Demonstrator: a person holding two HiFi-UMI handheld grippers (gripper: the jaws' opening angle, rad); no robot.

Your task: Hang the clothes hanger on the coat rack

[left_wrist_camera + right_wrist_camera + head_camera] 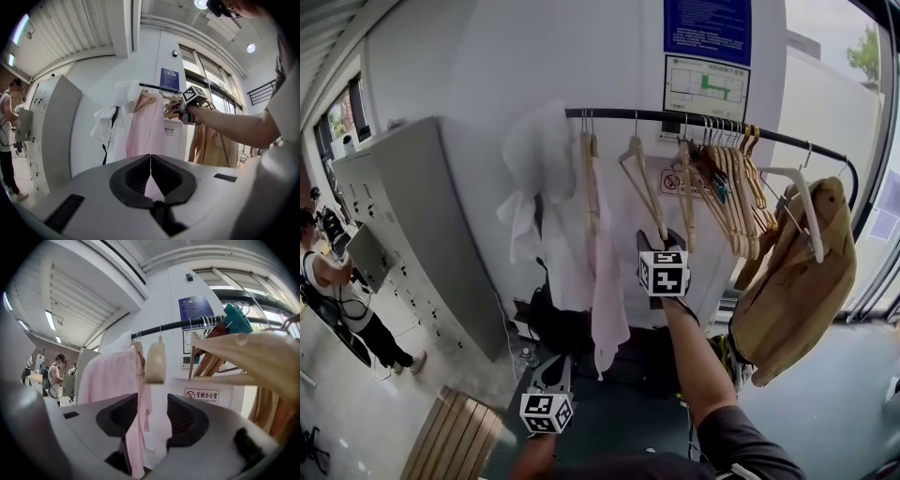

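Right gripper view: the right gripper (153, 405) has its jaws apart, released, with the wooden clothes hanger (155, 363) just ahead, hooked over the coat rack rail (173, 325). A crooked pull-back could bump it off or set it swinging. A pink shirt (105, 376) hangs close beside and may snag; more hangers (733, 187) crowd the right. The left gripper (151, 161), clenched and empty, hangs low.

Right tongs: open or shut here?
Open. In the right gripper view the right tongs have their jaws apart, and the wooden hanger hangs from the rail above the gap, ungripped.
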